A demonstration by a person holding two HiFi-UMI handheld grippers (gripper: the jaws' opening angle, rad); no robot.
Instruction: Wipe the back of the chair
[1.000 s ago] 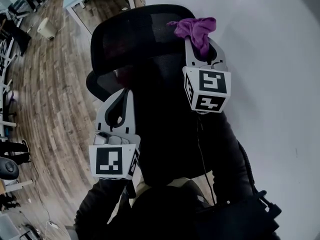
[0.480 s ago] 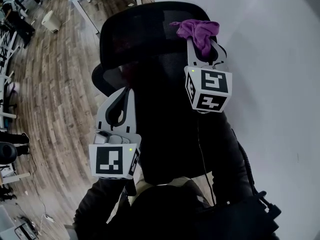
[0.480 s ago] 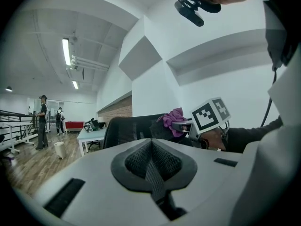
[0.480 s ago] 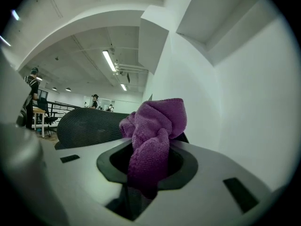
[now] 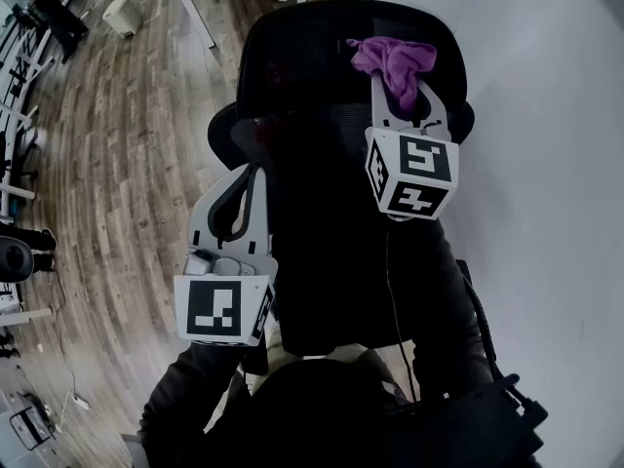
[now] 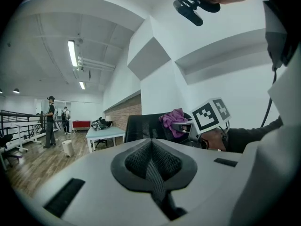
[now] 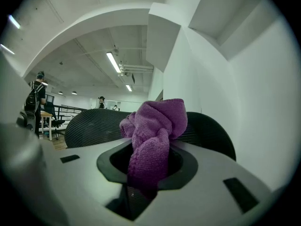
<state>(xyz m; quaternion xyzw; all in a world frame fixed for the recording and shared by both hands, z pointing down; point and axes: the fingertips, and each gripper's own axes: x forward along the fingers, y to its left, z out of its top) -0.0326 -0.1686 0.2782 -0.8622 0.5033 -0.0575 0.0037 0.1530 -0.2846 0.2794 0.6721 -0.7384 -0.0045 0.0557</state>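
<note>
Chair (image 5: 312, 66) further right, base unseen

big open-plan office: white desk (image 6: 104, 133) on wood-look floor (image 5: 117, 164), mesh office chair (image 5: 302, 57), waste bin (image 6: 68, 147), long ceiling strip lights (image 6: 72, 53), brick wall (image 6: 127, 114), people (image 6: 49, 121) standing far off.

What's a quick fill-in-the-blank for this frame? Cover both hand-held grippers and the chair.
The right hand-held gripper is shut on a crumpled ____ cloth.
The left hand-held gripper is shut, with ____ between its jaws.
In the head view, the cloth overlaps the top of a black office ____ with a mesh back.
Missing words: purple; nothing; chair.
</note>
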